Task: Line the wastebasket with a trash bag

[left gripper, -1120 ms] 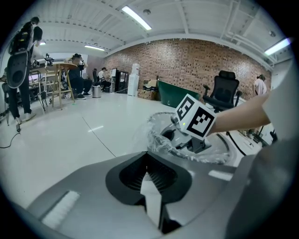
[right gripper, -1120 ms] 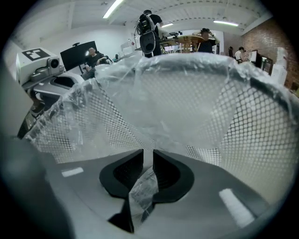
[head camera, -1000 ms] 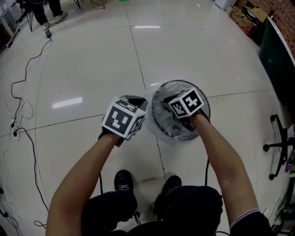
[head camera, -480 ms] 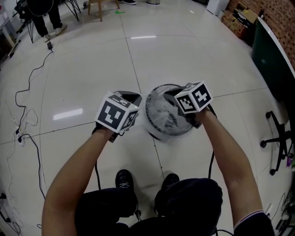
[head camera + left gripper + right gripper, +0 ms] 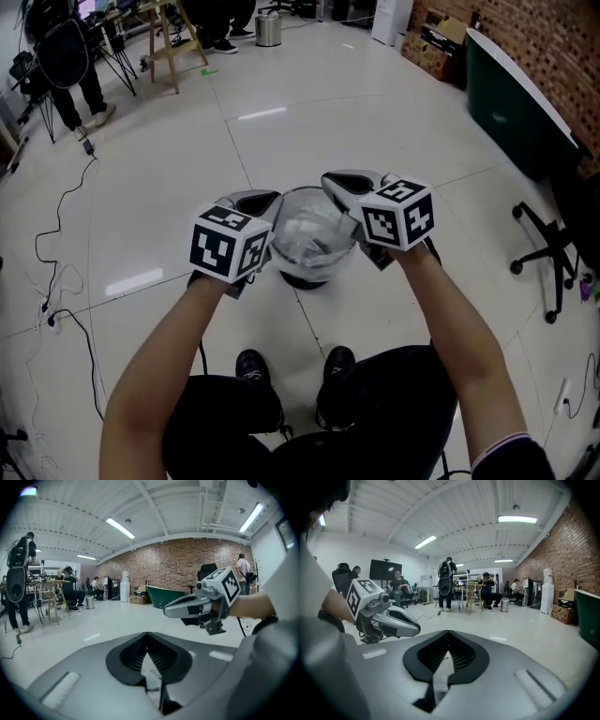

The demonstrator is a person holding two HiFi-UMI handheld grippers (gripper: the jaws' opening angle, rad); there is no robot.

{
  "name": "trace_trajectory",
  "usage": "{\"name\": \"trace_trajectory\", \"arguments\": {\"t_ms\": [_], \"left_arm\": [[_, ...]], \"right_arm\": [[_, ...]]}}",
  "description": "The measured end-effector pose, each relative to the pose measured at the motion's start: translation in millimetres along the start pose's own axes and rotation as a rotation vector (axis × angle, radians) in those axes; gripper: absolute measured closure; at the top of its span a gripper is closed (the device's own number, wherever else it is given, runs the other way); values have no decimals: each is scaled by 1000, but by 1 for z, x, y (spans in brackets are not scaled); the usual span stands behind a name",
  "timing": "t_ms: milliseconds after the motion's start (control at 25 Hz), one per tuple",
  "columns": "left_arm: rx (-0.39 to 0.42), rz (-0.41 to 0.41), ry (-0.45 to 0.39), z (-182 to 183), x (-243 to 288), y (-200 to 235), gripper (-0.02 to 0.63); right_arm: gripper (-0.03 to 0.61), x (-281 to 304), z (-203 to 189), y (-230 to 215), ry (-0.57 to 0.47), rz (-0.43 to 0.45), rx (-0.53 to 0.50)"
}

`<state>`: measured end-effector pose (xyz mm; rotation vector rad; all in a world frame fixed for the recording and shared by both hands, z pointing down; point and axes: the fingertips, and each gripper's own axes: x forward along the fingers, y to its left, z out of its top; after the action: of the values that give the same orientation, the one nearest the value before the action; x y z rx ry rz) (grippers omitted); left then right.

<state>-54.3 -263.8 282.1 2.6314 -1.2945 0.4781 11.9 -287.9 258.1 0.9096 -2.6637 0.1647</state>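
Observation:
A black mesh wastebasket (image 5: pixel 302 277) stands on the floor in front of my feet, mostly veiled by the clear trash bag (image 5: pixel 305 234) bunched over and in it. My left gripper (image 5: pixel 270 199) is at the bag's left edge, shut on a strip of clear film (image 5: pixel 151 677). My right gripper (image 5: pixel 330 179) is at the right edge, also shut on film (image 5: pixel 439 677). Both are raised and point nearly level, facing each other. The left gripper view shows the right gripper (image 5: pixel 167 612); the right gripper view shows the left gripper (image 5: pixel 417 629). Whether the basket rests on the floor I cannot tell.
White tiled floor all round. An office chair (image 5: pixel 548 262) and a dark green tub (image 5: pixel 511 103) are at the right. Cables (image 5: pixel 56 309) trail at the left. A wooden stool (image 5: pixel 169 37), a metal bin (image 5: pixel 269 30), boxes (image 5: pixel 431 52) and people stand far back.
Both grippers have risen, the right one coming up out of the basket's mouth. The bag's rim has been drawn up with them. The head view has tilted up to show more room.

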Motion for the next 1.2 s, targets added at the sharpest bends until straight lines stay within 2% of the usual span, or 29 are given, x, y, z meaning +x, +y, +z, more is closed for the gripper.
{"name": "trace_trajectory", "arguments": {"t_ms": [200,600,720,1200], "left_arm": [[-3,-12,-109,34,-27,-31,601],[69,-26,-259,55,-59,-85,601],[99,-21,-267,53,-58,-88,601],[99,-20,-270,46,-53,-76,601]], "right_arm": [[577,-49,22,20,-125,-34,30],[577,-106,28,59,-253,-64,-66],[577,-106,23,65,-248,-55,-93],[578,-107,19,63,-248,-66,-100]]}}
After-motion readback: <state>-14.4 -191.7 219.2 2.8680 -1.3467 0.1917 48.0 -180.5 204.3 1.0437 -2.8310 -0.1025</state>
